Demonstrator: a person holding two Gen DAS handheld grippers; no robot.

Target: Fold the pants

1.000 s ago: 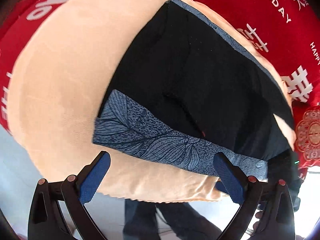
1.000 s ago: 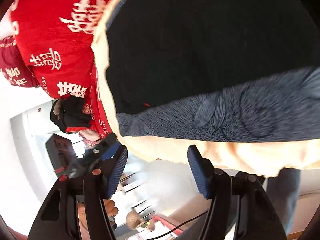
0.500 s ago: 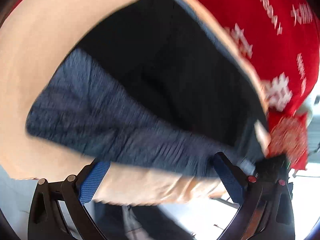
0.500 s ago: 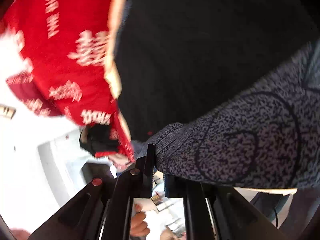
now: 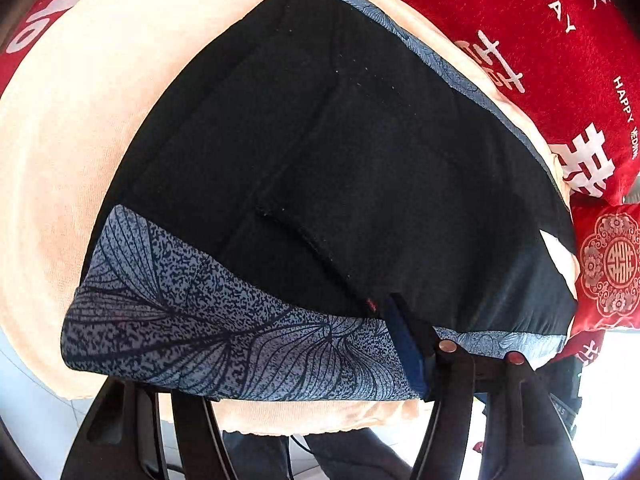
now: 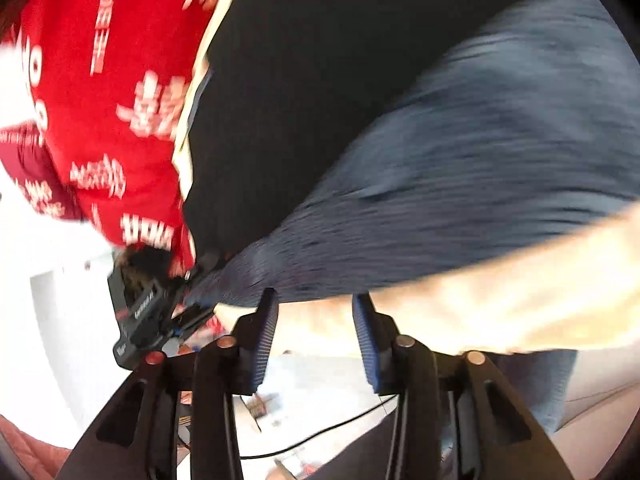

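Black pants (image 5: pixel 340 168) with a blue leaf-patterned waistband (image 5: pixel 224 332) lie folded on a cream cloth (image 5: pixel 68 128). My left gripper (image 5: pixel 280 364) has the waistband between its fingers; its right pad (image 5: pixel 404 344) presses the band and the left finger is hidden under the fabric. In the right wrist view the pants (image 6: pixel 320 80) and the blurred waistband (image 6: pixel 460 168) fill the top. My right gripper (image 6: pixel 314 340) is open and empty just below the waistband edge, over the cream cloth (image 6: pixel 500 300).
A red cover with white characters (image 5: pixel 560 40) lies beyond the cream cloth, and shows at the left in the right wrist view (image 6: pixel 100 100). The other gripper's black body (image 6: pixel 140 308) shows at the left. A cable (image 6: pixel 320 436) runs on the floor below.
My left gripper has closed onto the waistband. My right gripper, shut on the waistband half a second ago, has opened and pulled back off it.
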